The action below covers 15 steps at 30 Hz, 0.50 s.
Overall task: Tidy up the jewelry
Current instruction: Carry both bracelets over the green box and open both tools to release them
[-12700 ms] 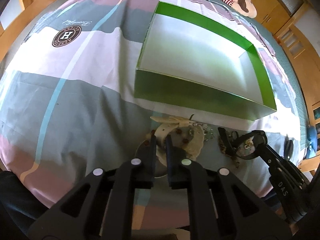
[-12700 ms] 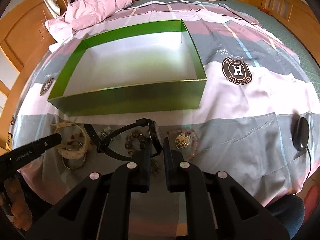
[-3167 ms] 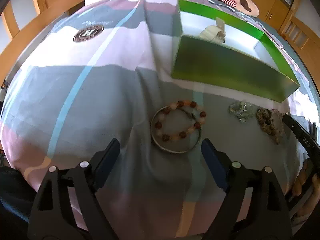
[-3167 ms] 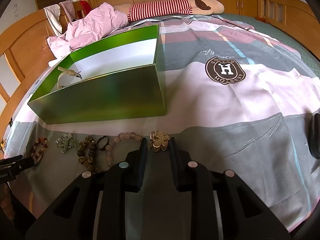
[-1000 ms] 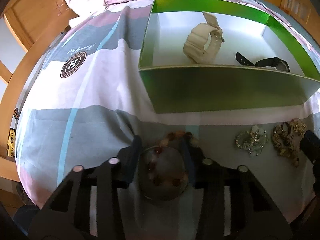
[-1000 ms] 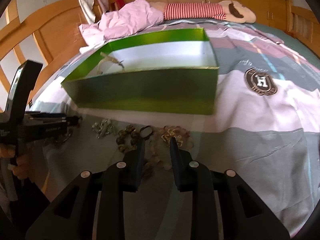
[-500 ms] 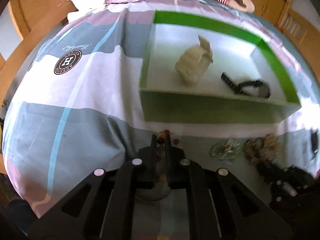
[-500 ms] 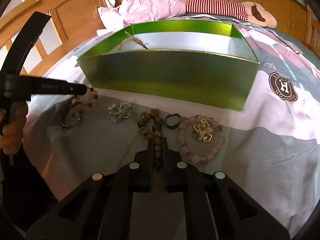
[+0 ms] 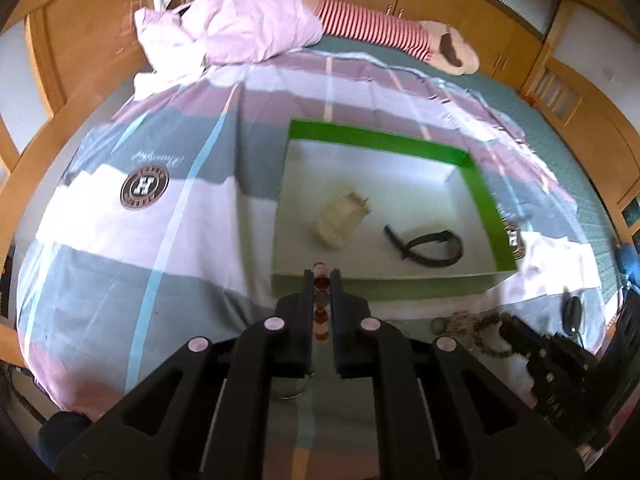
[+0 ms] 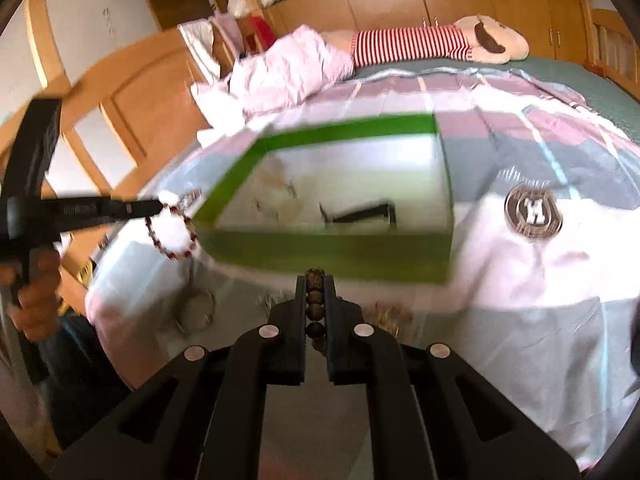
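My left gripper (image 9: 322, 276) is shut on a red and pink bead bracelet (image 9: 321, 316), held above the bed just short of the green box (image 9: 486, 200). From the right wrist view, that bracelet (image 10: 172, 236) hangs as a loop from the left gripper (image 10: 158, 208). My right gripper (image 10: 314, 280) is shut on a brown bead bracelet (image 10: 315, 312), in front of the box's near wall (image 10: 328, 254). Inside the box lie a cream watch (image 9: 340, 220) and a black watch (image 9: 428, 244). A metal bangle (image 9: 290, 392) lies on the bed under the left gripper.
Loose jewelry (image 9: 468, 324) lies on the striped bedspread before the box. A small black object (image 9: 572, 312) sits at the right. Pink bedding (image 9: 240, 36) and a striped plush toy (image 9: 380, 32) lie at the far end. Wooden bed rails (image 10: 132, 92) surround the bed.
Both pairs of jaws closed on their bead bracelets, then both grippers rose, lifting the bracelets off the bed. The box's inside now shows more from above.
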Available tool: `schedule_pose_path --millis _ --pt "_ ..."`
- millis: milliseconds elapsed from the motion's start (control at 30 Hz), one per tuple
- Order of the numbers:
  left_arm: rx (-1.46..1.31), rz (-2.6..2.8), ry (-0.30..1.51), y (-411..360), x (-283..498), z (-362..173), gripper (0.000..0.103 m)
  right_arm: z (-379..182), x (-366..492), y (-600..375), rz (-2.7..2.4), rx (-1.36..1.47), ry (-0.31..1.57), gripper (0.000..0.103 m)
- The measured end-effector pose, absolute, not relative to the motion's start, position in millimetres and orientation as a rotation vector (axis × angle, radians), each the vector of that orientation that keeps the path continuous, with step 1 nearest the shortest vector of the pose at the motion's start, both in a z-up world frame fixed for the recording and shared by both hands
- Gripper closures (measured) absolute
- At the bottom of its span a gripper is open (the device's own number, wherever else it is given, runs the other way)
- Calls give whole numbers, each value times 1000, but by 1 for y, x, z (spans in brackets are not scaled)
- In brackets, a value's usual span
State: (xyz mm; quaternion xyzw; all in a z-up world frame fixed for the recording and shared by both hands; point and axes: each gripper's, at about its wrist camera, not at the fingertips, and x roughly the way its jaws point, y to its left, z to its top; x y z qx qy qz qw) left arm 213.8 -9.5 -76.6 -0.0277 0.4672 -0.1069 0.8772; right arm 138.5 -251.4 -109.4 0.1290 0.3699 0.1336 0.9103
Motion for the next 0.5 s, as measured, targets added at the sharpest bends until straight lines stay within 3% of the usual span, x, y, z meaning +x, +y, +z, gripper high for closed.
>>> schedule_pose_path --millis 300,500 --pt "-7 -249 886 -40 236 -35 95 -43 187 -257 246 210 655 95" --pt "22 -225 904 -58 267 -49 95 -67 230 -247 184 161 739 95"
